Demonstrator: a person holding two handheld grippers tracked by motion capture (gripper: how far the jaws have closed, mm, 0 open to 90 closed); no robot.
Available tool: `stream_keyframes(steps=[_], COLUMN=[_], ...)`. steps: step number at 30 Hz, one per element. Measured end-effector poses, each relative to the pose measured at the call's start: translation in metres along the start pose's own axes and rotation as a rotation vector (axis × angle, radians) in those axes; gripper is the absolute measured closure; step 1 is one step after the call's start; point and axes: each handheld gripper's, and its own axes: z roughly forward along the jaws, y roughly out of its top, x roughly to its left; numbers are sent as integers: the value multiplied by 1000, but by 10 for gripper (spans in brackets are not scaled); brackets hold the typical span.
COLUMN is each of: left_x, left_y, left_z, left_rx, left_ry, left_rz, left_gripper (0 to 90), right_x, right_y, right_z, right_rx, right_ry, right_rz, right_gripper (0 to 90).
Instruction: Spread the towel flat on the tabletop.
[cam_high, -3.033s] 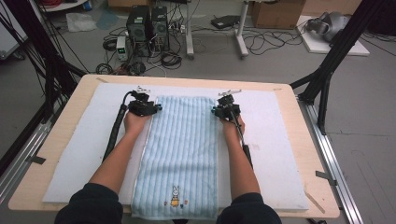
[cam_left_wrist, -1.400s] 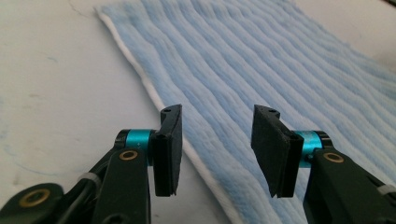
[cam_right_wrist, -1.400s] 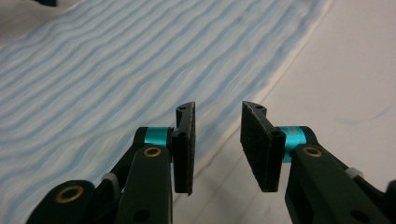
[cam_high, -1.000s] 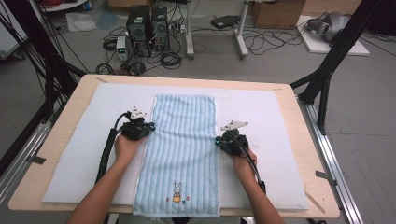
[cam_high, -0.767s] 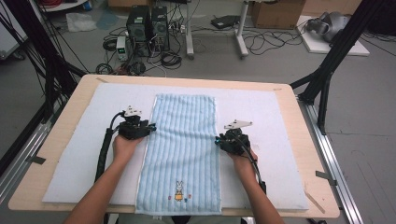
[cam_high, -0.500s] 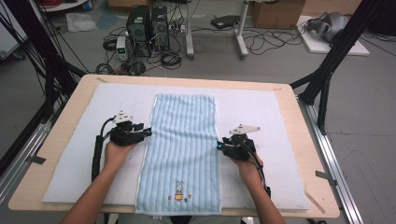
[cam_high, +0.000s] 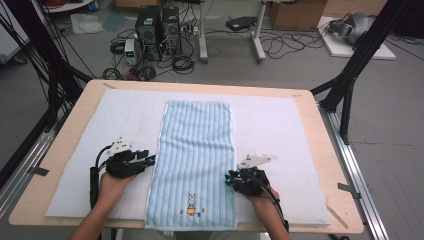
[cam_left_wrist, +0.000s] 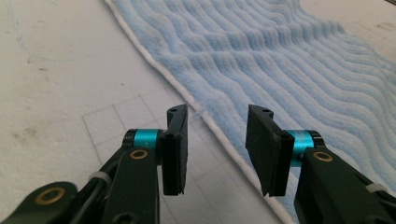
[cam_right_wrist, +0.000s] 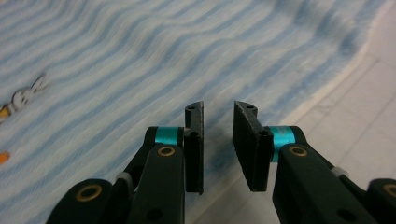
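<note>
Nearest the person, the left gripper (cam_high: 148, 161) sits just off the left hem of the towel (cam_high: 196, 165), its flat black jaws parted with only white mat showing between them; they have just been closing a little. The right gripper (cam_high: 228, 178) hovers at the towel's right edge, its jaws a narrow gap apart with nothing pinched, also having just narrowed. The towel is a long pale-blue rectangle of ribbed, plush terry with a thin white hem and a small embroidered rabbit (cam_high: 191, 205) near its close end, spread flat lengthwise down the middle of the fuzzy white mat (cam_high: 280, 125). Beyond lies the wooden table (cam_high: 195, 85) with rounded corners.
</note>
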Motion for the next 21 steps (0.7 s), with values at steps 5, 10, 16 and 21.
stream_keyframes(steps=[5, 10, 16, 21], left_x=[-6, -12, -26, -38], left_y=[-1, -2, -10, -13], left_z=[-4, -4, -8, -1], left_rx=[-2, 15, 53, 135], left_ry=[-21, -41, -72, -51], left_rz=[11, 8, 53, 171], left_gripper=[592, 583, 675, 813], right_x=[5, 1, -8, -7], right_y=[-4, -9, -9, -9], right_z=[-8, -15, -22, -16], right_rx=[61, 56, -65, -55], right_ry=[26, 62, 52, 54], right_rz=[-2, -17, 41, 38], right_gripper=[852, 742, 722, 739])
